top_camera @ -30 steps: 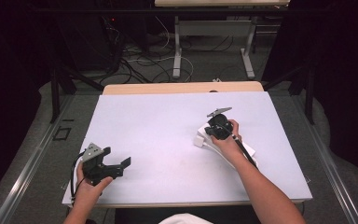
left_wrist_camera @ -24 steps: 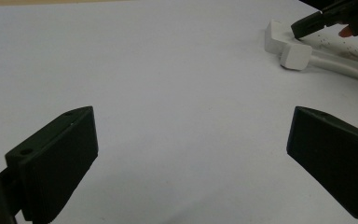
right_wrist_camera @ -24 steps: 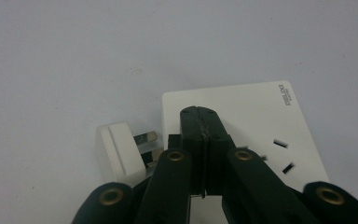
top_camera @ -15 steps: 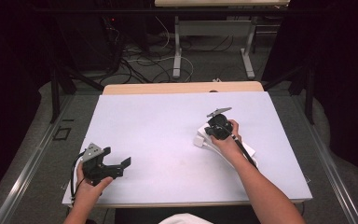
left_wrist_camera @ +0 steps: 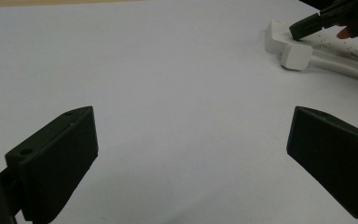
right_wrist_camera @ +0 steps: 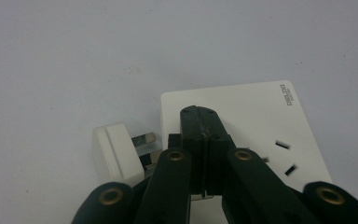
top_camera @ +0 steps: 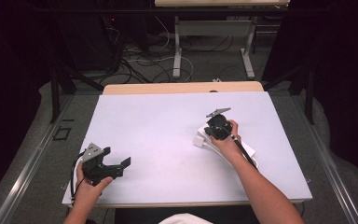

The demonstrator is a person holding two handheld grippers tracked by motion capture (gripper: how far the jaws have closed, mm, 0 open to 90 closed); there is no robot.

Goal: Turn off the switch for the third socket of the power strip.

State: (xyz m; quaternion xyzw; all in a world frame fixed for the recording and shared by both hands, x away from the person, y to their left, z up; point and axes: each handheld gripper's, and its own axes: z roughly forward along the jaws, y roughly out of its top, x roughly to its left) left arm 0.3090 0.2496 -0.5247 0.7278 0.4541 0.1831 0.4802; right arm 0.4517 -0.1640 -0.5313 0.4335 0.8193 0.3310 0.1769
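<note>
dark floor strewn with cables lies beyond the white-topped desk (top_camera: 168, 121), whose far edge shows a strip of pale wood.

at the near left corner the left hand-held gripper (top_camera: 116, 165) rests low on the desk with its jaws spread wide apart and nothing between them; in the left gripper view bare white surface runs between the two black pads toward the things far off at the upper right.

well across the desk, on the right half, lies the flat white plastic socket strip (right_wrist_camera: 242, 121) with its white cable trailing toward the person. the small white square plug (right_wrist_camera: 116, 154) sits just beside the strip's left end in the right gripper view, its metal pin pointing toward the strip.

the right hand-held gripper (right_wrist_camera: 204, 140) hovers directly over that end, jaws pressed together with nothing visibly between them. the plug lies just left of its tips, so the right hand is far nearer; reaching it probably means opening the jaws and shifting slightly left.
</note>
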